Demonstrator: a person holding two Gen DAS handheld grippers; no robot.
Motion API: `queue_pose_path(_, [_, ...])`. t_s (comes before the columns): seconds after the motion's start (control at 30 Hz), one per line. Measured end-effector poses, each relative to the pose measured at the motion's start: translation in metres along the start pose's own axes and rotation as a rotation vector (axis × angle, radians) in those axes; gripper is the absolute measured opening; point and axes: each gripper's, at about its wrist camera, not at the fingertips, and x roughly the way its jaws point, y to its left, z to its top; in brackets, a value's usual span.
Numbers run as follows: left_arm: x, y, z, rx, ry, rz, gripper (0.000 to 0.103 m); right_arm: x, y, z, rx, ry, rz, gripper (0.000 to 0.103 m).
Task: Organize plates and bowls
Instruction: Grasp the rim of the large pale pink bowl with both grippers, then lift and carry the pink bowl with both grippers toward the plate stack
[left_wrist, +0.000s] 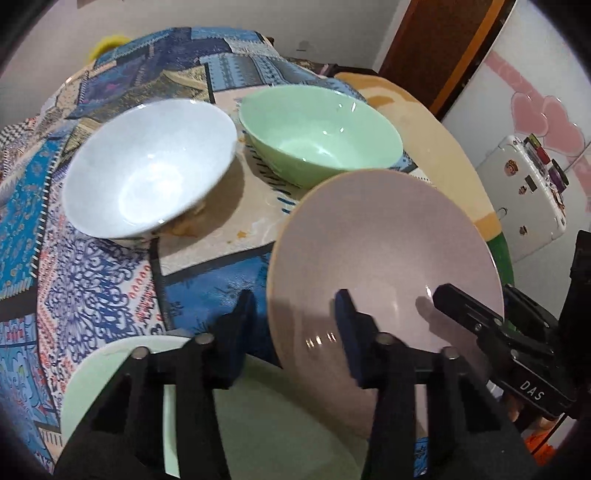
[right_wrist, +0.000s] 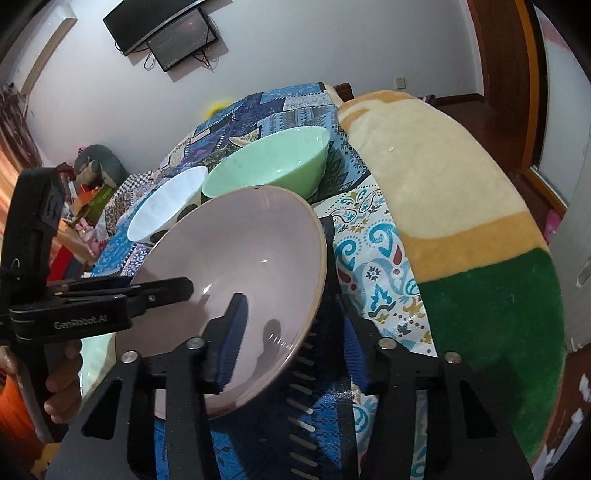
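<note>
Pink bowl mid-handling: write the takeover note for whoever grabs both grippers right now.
Left gripper and right gripper each straddle the rim of the pink bowl, one finger inside, one outside; it is tilted, lifted partly over the green plate.
White bowl and green bowl sit apart on the patterned cloth.
Done: nothing stacked yet.
Left: probably set the pink bowl down, then group the bowls.

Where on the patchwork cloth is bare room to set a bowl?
Free: the blue patterned stretch bordered by the white bowl, pink bowl and pale green plate. Crowded: the far side, where the white bowl and green bowl sit close.
</note>
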Motion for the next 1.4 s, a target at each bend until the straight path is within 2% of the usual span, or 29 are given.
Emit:
queue_pose_path(0.03, [0.001, 0.000, 0.000, 0.000, 0.001, 0.000, 0.033, 0.000, 0.000, -0.001, 0.005, 0.001, 0.006, 0.036])
queue_pose_path(0.1, [0.001, 0.000, -0.001, 0.000, 0.002, -0.007, 0.031, 0.001, 0.000, -0.001, 0.008, 0.006, 0.018, 0.030])
queue_pose_path(0.13, [0.001, 0.000, -0.001, -0.004, 0.006, -0.020, 0.026, 0.002, 0.000, -0.001, 0.010, 0.006, 0.023, 0.028])
queue_pose_path(0.2, [0.001, 0.000, -0.002, -0.007, 0.010, -0.030, 0.019, 0.002, 0.002, -0.002, 0.011, 0.001, 0.024, 0.027])
queue_pose_path(0.7, [-0.019, -0.012, -0.008, 0.021, -0.058, -0.007, 0.019, -0.009, 0.005, 0.005, 0.056, -0.035, 0.017, 0.027])
queue_pose_path(0.93, [-0.038, -0.012, -0.009, 0.014, -0.090, -0.029, 0.019, -0.024, 0.011, 0.011, 0.049, -0.072, 0.034, 0.027])
queue_pose_path(1.4, [-0.086, 0.010, -0.032, -0.027, -0.156, -0.045, 0.019, -0.034, 0.052, 0.018, -0.009, -0.102, 0.072, 0.027])
